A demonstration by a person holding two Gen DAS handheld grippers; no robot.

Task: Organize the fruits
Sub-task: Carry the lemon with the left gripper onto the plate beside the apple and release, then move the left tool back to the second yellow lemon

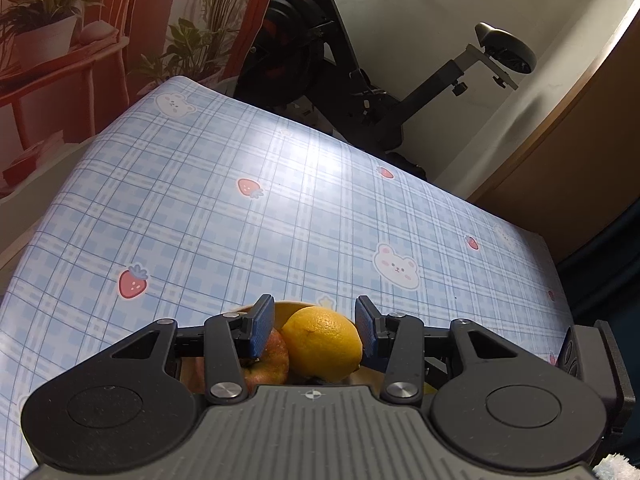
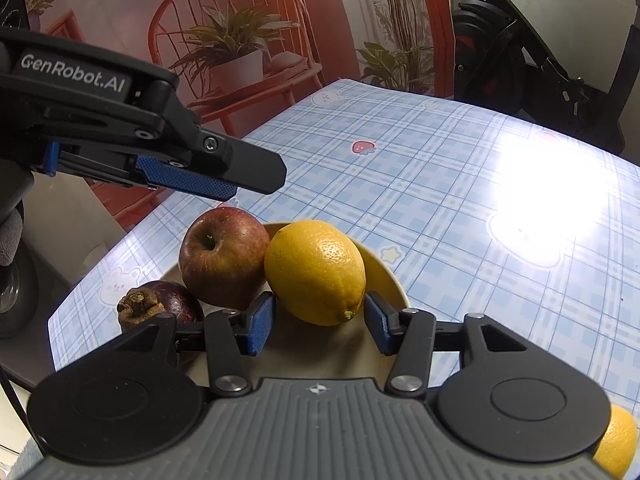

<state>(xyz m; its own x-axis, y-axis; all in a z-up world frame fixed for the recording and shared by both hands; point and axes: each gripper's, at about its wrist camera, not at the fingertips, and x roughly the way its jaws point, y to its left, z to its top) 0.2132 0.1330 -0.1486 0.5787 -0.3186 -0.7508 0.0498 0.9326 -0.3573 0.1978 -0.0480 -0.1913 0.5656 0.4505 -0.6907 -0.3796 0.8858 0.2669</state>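
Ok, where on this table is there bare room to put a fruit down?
Beyond the bowl, the checked tablecloth lies bare out to its far edge and right side. It is crowded in the bowl: apple, lemon and mangosteen touch, with both grippers close.

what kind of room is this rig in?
Likely a home room, not a lab: an exercise bike stands behind the table, whose cover is a bear-and-strawberry plaid tablecloth, and a bowl of fruit sits on it.
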